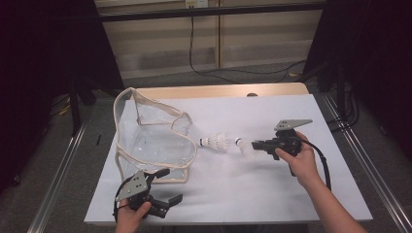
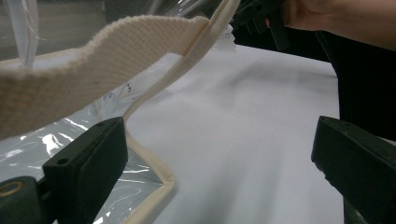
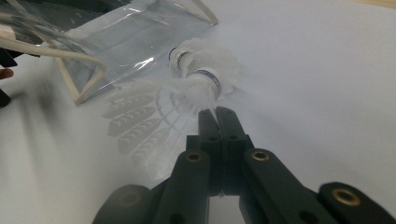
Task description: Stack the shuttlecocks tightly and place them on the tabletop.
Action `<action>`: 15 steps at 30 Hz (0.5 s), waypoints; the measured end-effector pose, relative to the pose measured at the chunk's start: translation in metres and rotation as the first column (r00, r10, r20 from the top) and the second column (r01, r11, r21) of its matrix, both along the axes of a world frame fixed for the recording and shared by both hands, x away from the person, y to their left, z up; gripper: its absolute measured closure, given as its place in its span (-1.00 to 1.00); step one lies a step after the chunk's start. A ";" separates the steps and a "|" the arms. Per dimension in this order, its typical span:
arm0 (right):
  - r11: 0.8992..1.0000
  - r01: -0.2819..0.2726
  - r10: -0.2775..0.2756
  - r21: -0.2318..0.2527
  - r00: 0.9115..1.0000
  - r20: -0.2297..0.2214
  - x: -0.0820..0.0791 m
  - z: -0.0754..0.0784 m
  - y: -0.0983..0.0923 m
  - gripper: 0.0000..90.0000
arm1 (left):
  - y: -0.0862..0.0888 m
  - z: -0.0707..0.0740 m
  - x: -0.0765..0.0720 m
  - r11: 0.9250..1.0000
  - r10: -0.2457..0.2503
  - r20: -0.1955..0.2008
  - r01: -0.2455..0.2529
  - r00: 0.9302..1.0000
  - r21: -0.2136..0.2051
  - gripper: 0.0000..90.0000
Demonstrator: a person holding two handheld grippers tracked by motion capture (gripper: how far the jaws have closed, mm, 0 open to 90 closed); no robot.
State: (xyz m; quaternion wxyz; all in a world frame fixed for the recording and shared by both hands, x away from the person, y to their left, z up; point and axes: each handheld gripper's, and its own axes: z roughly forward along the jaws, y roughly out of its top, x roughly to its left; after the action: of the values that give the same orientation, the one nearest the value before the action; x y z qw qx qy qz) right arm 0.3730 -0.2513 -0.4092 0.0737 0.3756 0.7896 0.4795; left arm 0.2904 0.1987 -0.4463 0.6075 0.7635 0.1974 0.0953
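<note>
On the white-covered desk (image 1: 301, 194) we see a clear plastic bag (image 1: 145, 141) with cream trim lying at the left, our left tongs (image 1: 163, 187) spread wide at its near corner. Our right tongs (image 1: 253, 145) are pinching a white shuttlecock (image 1: 244, 147) by its skirt edge, just above the desk. A second shuttlecock (image 1: 214, 142) lies between it and the bag.

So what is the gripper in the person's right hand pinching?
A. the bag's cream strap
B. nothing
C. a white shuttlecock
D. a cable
C: the right gripper has its jaws shut on the feather skirt of a shuttlecock, near the clear bag.
</note>
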 end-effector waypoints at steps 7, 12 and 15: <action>1.000 0.007 -0.007 -0.001 1.000 -0.009 0.007 0.000 0.000 1.00 | 0.000 0.000 0.000 1.000 -0.002 0.001 0.002 1.000 -0.002 -0.91; 1.000 -0.001 0.001 -0.016 1.000 -0.018 0.011 -0.003 0.004 1.00 | 0.000 0.000 0.000 1.000 -0.003 0.000 0.003 1.000 -0.001 -0.91; 1.000 -0.007 0.006 -0.025 1.000 -0.020 0.014 -0.004 0.006 1.00 | 0.000 0.000 0.000 1.000 -0.003 0.001 0.003 1.000 -0.001 -0.91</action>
State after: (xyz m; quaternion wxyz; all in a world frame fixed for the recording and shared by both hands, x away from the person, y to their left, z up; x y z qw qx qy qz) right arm 0.3873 -0.2450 -0.4134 0.0690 0.3770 0.7975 0.4659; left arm 0.2903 0.1983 -0.4462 0.6080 0.7635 0.1961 0.0946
